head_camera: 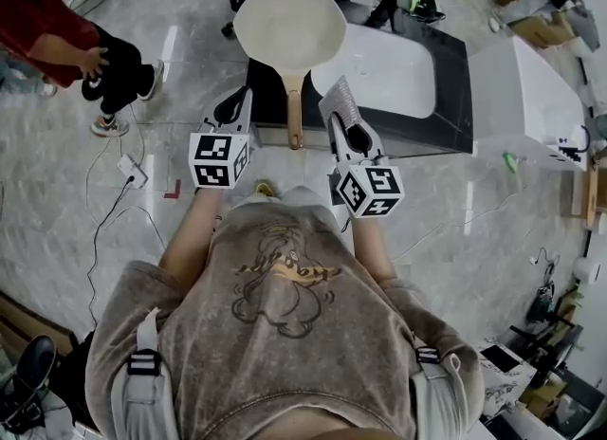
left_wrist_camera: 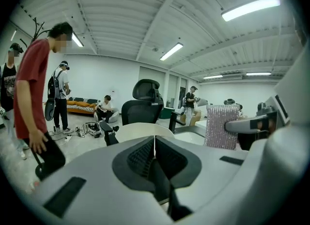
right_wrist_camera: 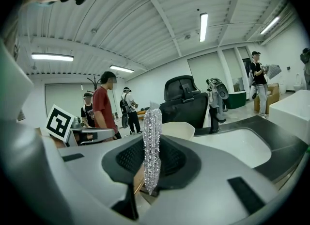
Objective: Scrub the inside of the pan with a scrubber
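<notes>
While the pan (head_camera: 289, 26) sits at the bench's (head_camera: 453, 68) left end — handle (head_camera: 295, 111) toward the person — the shut, empty left claw (head_camera: 234, 108) should pin it before the right claw (head_camera: 345, 133), clamped on the scrubber (head_camera: 339, 99), enters.

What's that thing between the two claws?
The pan handle lies between the left gripper and the right gripper; the head view shows it.

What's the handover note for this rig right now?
Left gripper: shut, empty.
Right gripper: shut on the silver scrubber, held upright.
Pan: apparently resting on the left end of the black counter, handle toward the person, white sink to its right.
Done: scrubber in hand.
Left: pan not held, inside not yet scrubbed.
</notes>
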Tool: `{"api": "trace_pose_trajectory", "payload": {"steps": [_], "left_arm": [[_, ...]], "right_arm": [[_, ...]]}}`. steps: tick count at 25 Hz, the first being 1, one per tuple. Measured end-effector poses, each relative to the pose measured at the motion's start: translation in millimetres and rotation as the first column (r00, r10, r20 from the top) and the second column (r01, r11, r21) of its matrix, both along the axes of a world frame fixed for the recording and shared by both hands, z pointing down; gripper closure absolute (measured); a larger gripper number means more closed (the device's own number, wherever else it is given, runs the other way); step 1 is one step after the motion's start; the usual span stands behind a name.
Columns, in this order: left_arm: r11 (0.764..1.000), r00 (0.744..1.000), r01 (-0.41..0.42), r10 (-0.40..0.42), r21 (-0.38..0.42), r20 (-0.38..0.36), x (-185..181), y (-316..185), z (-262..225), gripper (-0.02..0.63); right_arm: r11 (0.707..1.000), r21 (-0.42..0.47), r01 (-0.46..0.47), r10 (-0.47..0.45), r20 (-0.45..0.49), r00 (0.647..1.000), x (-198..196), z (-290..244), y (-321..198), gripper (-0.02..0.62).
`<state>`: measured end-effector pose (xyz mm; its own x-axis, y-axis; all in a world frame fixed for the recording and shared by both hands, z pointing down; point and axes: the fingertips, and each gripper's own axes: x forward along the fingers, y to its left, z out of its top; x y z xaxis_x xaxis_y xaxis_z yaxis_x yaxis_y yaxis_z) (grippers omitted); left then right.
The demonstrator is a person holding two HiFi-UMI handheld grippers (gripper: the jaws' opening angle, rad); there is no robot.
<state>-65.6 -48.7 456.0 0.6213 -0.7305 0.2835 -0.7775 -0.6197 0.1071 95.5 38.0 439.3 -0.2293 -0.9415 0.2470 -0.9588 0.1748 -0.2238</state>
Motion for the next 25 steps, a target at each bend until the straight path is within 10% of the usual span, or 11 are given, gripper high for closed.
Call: {"api": "trace_pose_trajectory", "payload": {"steps": [25], "left_arm": [[0.992, 0.992, 0.109, -0.104, -0.068, 0.068, 27, -80, 15, 0.586]], "right_arm": [[0.989, -0.003, 0.146, -0.146, 0.018, 0.989, 32, 3, -108, 0.511]]}}
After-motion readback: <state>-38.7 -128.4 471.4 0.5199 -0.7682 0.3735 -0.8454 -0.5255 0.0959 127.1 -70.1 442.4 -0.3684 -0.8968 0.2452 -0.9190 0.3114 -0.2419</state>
